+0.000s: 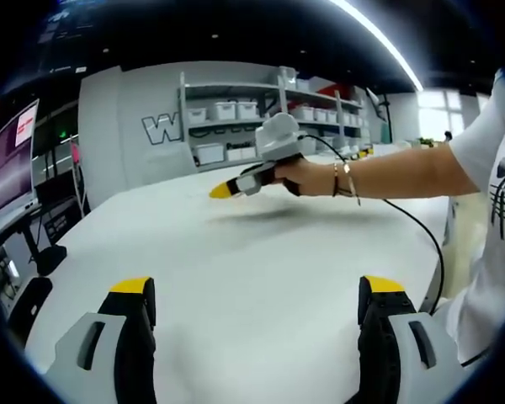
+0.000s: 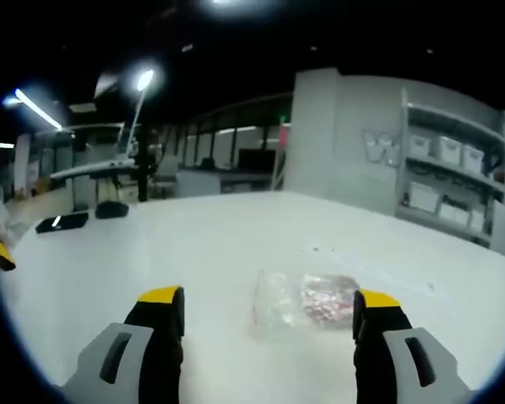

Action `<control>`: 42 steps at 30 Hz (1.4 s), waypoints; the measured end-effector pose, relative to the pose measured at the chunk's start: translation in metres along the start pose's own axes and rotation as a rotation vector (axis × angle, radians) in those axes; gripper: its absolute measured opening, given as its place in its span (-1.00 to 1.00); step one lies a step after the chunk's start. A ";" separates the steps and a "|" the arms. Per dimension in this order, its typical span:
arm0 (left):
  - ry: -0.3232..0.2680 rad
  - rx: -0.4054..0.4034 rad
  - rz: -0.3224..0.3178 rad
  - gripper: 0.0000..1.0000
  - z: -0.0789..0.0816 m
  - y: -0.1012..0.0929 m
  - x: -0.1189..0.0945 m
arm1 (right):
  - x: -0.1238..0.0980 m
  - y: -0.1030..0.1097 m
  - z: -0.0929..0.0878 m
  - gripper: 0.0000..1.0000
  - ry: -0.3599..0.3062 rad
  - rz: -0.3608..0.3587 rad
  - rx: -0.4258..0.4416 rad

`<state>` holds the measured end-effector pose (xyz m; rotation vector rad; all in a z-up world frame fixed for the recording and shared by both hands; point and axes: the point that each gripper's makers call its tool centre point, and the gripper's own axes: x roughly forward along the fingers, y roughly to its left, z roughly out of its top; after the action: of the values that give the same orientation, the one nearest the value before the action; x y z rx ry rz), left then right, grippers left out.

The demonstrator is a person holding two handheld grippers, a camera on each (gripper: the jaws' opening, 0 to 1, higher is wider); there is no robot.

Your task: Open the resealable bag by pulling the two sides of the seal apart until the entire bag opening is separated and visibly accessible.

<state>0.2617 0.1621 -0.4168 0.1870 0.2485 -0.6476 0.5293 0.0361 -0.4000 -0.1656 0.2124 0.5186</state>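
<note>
A clear resealable bag (image 2: 307, 307) with reddish contents lies flat on the white table (image 2: 194, 244). In the right gripper view my right gripper (image 2: 269, 299) stands open just above it, yellow-tipped jaws spread wide, the bag's right end close to the right jaw. The left gripper view has my left gripper (image 1: 257, 288) open over bare table (image 1: 261, 252), nothing between its jaws. Farther across, a person's hand holds the right gripper (image 1: 221, 191) low over the tabletop, seen from the side.
Shelves with white bins (image 1: 236, 109) and a grey wall with a large letter stand behind the table. A black cable (image 1: 412, 223) trails from the right gripper. Two dark objects (image 2: 63, 222) lie at the table's far left. The person's torso (image 1: 497, 219) stands at the table's right edge.
</note>
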 end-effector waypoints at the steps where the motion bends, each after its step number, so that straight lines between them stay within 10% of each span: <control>1: 0.000 0.000 0.000 0.98 0.000 0.000 0.000 | -0.001 0.000 0.000 0.65 -0.002 -0.001 0.002; 42: -0.008 0.011 0.003 0.98 0.004 -0.007 -0.004 | -0.035 -0.013 -0.001 0.55 -0.040 -0.008 0.063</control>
<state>0.2552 0.1582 -0.4123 0.1958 0.2371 -0.6469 0.5061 0.0088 -0.3912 -0.0946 0.1890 0.5057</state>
